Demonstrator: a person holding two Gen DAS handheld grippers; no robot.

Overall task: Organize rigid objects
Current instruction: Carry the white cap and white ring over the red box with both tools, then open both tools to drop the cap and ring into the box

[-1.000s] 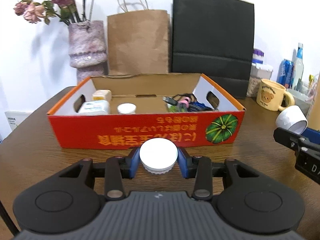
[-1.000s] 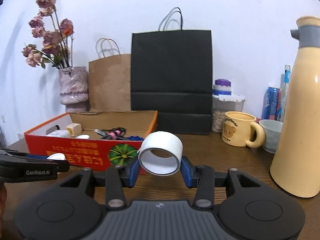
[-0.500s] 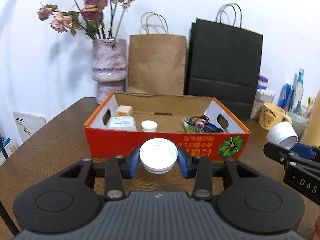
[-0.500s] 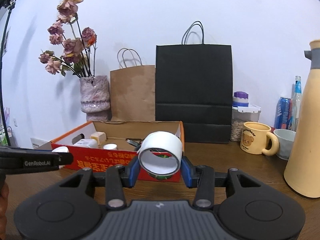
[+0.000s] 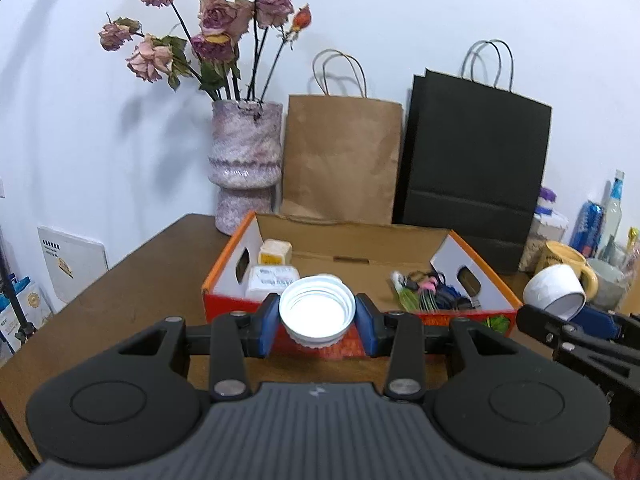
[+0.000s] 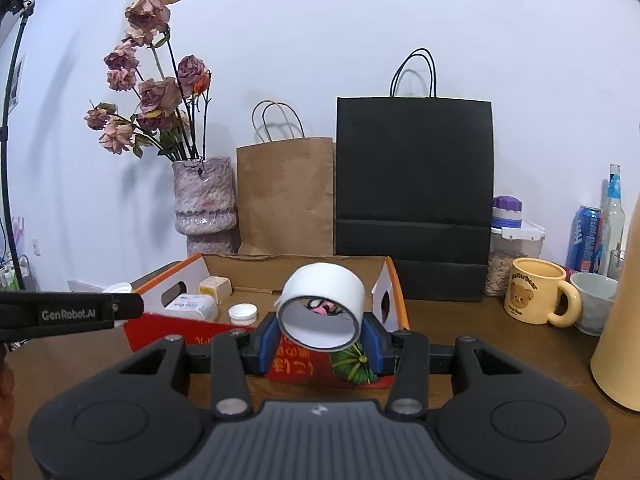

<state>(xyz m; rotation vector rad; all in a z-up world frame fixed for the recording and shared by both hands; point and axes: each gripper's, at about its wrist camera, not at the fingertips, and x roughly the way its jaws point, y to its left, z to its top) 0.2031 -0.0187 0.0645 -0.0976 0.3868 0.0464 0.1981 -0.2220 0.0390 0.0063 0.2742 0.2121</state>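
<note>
My left jaws (image 5: 317,318) grasp a white cap (image 5: 317,312), its hollow side up, before the red box (image 5: 496,284). My right jaws (image 6: 320,334) grasp a tape roll (image 6: 324,306) above the box's near wall. The other gripper reads "GenRobot.AI" (image 6: 68,314). Farther right, a mug (image 6: 534,296) reads "Butterbear".

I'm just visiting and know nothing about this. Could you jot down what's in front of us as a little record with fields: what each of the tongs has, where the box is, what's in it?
left tongs: shut on white screw lid, open side facing the camera
right tongs: shut on white tape roll
box: red-orange cardboard, open top, on brown table
in box, left end: white container, small yellowish block, white cap
in box, right end: tangle of cables
behind box: vase, brown bag, black bag
</note>
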